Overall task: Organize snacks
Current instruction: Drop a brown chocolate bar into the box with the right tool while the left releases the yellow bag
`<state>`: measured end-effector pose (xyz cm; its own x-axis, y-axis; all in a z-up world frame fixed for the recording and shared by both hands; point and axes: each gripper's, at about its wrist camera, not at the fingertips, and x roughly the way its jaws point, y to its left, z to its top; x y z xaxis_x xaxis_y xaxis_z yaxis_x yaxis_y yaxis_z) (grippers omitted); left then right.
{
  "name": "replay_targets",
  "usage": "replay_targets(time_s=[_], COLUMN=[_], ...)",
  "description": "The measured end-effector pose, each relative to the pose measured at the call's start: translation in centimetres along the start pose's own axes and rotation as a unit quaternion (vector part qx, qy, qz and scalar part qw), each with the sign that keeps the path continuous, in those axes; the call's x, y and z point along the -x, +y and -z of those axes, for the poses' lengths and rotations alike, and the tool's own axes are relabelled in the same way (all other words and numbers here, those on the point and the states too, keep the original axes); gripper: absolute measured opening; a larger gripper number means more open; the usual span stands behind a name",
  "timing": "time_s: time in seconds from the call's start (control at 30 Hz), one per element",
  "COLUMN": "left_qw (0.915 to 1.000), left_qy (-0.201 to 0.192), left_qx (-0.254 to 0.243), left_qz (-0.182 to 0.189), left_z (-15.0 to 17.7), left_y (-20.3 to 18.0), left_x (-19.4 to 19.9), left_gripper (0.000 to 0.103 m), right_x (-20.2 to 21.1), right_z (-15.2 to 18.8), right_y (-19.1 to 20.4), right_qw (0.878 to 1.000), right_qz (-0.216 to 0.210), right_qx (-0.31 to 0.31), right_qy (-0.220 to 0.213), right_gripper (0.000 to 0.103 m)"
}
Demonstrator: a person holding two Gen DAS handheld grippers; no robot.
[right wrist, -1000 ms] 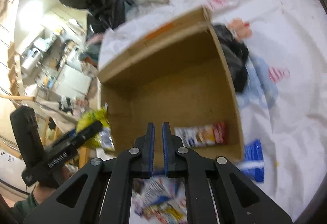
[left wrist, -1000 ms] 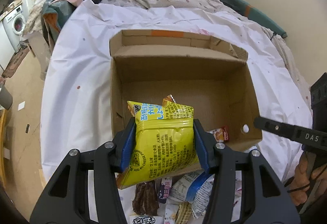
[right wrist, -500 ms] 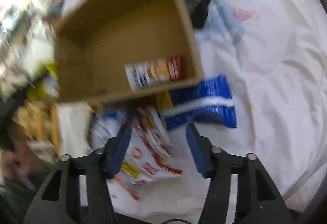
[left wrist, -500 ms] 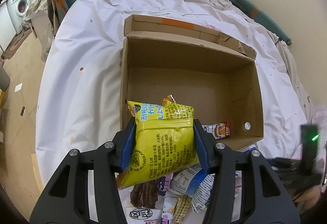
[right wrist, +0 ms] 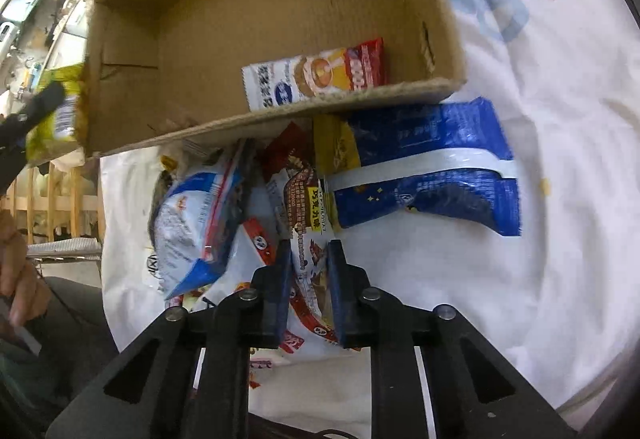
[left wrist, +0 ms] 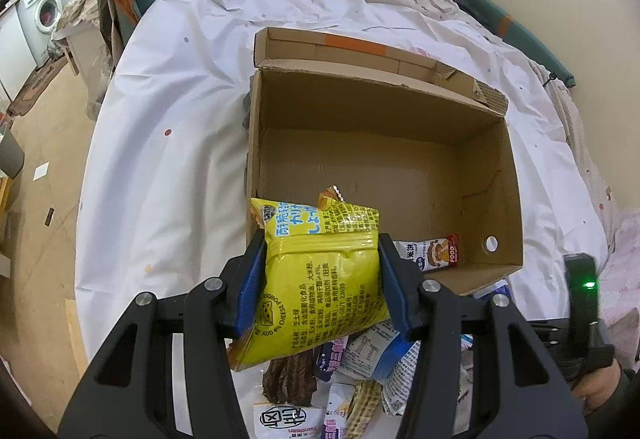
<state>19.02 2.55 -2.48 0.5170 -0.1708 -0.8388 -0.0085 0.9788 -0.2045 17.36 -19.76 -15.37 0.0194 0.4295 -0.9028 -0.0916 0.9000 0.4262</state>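
Snack bag poised at the box's near-left corner

The left gripper (left wrist: pixel 322 271) clamped 1 yellow foil snack bag (left wrist: pixel 316 279); the brown cardboard box (left wrist: pixel 384 111) lay directly ahead, upper frame centre. The right gripper (right wrist: pixel 308 279) pinched a brown-and-white wrapper (right wrist: pixel 306 231).

The left wrist camera looks forward and down from above the near-left corner of the cardboard box (left wrist: pixel 384 167), taking in its whole inside and the white sheet (left wrist: pixel 168 159). The right wrist camera sits low and close over the snack pile (right wrist: pixel 248 207) at the box's near edge. Both views share the box.
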Motion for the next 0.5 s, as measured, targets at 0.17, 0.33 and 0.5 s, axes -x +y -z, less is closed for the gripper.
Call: replay_targets(time_s=[0.17,0.33,0.5], left_qw=[1.0,1.0,0.9999], left_qy=[0.001,0.004,0.001], left_qx=[0.001,-0.007,-0.014], left_qz=[0.002,-0.003,-0.004], left_z=[0.0,0.0,-0.1], left_y=[0.0,-0.5,-1.1], left_x=[0.0,-0.5,-1.2], left_gripper=[0.049,0.049,0.049], right_x=[3.4,7.7,9.7], right_z=[1.5,1.1,-1.9], right_y=[0.3,1.5,1.6], right_qw=[0.999,0.989,0.977], right_qz=[-0.044,-0.101,-0.106], right_qx=[0.005,0.034,0.015], right_qy=[-0.024,-0.102,-0.183], right_gripper=[0.018,0.018,0.018])
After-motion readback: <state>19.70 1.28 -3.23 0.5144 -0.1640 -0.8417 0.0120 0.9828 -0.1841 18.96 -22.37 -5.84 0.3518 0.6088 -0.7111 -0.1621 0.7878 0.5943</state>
